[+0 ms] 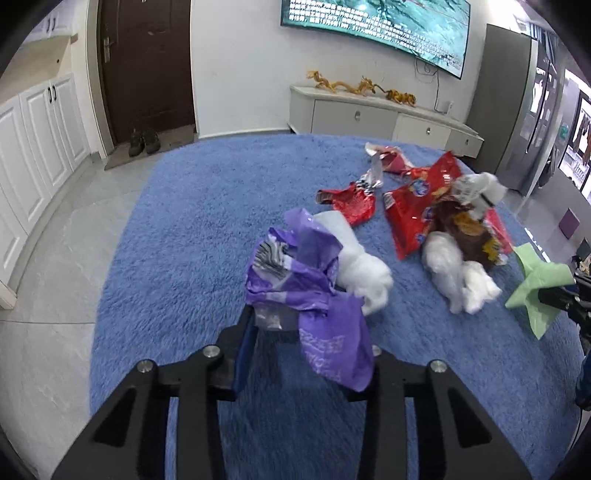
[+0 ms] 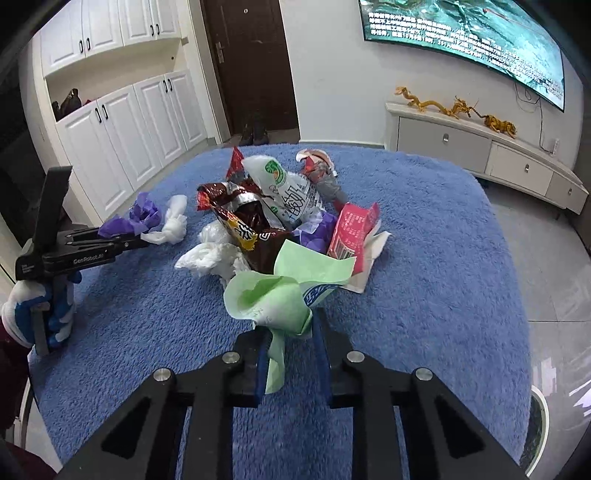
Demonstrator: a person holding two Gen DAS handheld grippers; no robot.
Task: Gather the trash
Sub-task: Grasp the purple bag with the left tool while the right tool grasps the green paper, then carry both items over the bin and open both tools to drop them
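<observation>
My left gripper (image 1: 303,325) is shut on a crumpled purple wrapper (image 1: 295,273) and holds it above the blue rug (image 1: 192,236); it also shows in the right wrist view (image 2: 122,225). My right gripper (image 2: 288,332) is shut on a light green wrapper (image 2: 273,291), which shows at the right edge of the left wrist view (image 1: 535,291). Trash lies piled on the rug: red snack bags (image 1: 413,206), a brown wrapper (image 2: 243,221), white tissue wads (image 1: 365,273) (image 2: 210,254), a white printed bag (image 2: 291,195) and a pink packet (image 2: 351,232).
The rug lies on grey floor tiles (image 1: 55,258). A white TV cabinet (image 2: 487,151) with gold dragon figures (image 2: 436,103) stands at the far wall under a TV (image 2: 472,33). White cupboards (image 2: 122,122) and a dark door (image 2: 251,66) with shoes (image 1: 144,142) are to the left.
</observation>
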